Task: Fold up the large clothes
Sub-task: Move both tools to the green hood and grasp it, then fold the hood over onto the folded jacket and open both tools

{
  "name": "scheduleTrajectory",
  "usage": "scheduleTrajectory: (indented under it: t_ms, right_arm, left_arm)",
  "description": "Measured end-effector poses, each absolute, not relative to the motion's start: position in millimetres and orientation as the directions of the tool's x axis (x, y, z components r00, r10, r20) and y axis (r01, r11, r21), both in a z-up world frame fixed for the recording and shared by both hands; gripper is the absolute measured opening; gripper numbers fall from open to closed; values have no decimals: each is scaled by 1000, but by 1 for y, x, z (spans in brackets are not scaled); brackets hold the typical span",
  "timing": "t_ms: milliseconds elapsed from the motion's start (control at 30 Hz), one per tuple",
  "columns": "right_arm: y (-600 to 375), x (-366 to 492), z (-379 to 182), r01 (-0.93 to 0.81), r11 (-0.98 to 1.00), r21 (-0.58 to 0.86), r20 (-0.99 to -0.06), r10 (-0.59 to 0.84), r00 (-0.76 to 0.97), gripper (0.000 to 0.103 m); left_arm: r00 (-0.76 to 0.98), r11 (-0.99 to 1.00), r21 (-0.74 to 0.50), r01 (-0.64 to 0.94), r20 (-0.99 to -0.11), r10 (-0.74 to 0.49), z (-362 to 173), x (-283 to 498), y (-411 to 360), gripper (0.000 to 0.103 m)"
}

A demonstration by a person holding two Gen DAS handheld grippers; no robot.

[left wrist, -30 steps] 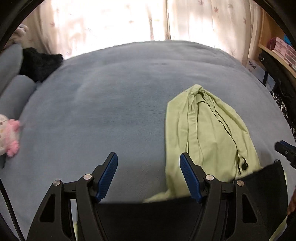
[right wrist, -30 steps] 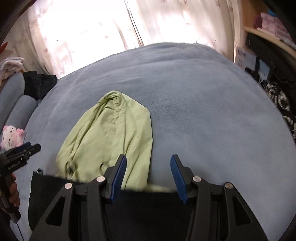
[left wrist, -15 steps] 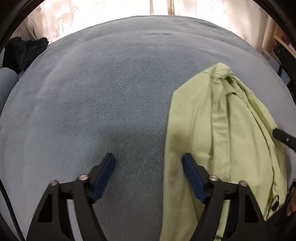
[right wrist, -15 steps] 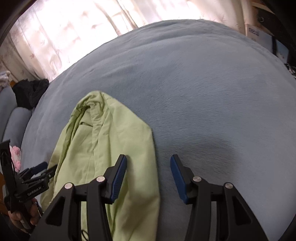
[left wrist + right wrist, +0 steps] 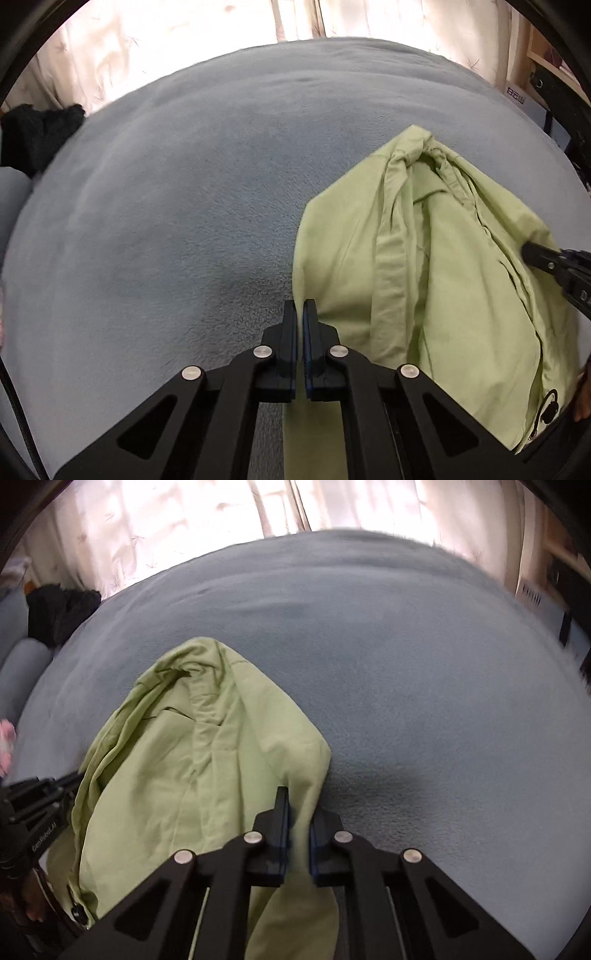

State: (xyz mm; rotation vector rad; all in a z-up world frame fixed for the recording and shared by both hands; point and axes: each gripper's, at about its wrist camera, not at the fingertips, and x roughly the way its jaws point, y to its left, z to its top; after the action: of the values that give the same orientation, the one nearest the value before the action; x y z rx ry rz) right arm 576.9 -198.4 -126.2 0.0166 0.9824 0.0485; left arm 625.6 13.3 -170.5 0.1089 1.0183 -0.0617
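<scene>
1. The green garment (image 5: 443, 266) is thin, matte woven cloth, creased in long soft ridges, with a bunched knot of fabric at its far end and a black cord fitting near its lower right hem. It lies on the grey-blue fleece blanket (image 5: 177, 221), which is fuzzy and gently domed.
2. The left gripper (image 5: 299, 310) has its 2 blue-padded fingers closed narrow on the garment's left edge, a strip of green running down between them.
3. The right gripper (image 5: 300, 801) pinches the garment's right edge, with a fold of green cloth filling the slim gap between its black fingers.
4. Half a second ago both tools stood wide apart over the cloth; now both are clamped on it, and the garment's near edges look drawn up off the blanket.
5. Pale, sunlit curtains (image 5: 192, 528) hang behind the bed. A black bundle of clothing (image 5: 37, 136) sits at the far left beside a grey cushion (image 5: 22, 664). In the right wrist view, the left tool reaches across the garment's left side and hides part of it; a pink plush toy (image 5: 5, 738) peeks in at the left rim.
</scene>
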Motion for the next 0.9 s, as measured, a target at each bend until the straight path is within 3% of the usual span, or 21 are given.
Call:
scheduleTrajectory:
  t_ms: [300, 500, 700, 900]
  right_arm:
    - [-200, 487, -41, -96, 992, 77, -644, 123, 755, 7]
    - [-189, 398, -3, -188, 976, 110, -553, 217, 804, 7]
    - [-199, 322, -24, -163, 970, 179, -586, 239, 775, 9]
    - [-202, 257, -80, -108, 976, 188, -766, 215, 605, 15]
  left_arm:
    - [654, 996, 8, 90, -754, -53, -90, 557, 47, 0]
    - [681, 991, -77, 107, -721, -129, -57, 468, 75, 0]
    - [630, 975, -201, 97, -746, -217, -81, 388, 94, 1]
    - [486, 976, -200, 86, -846, -217, -141, 313, 105, 2]
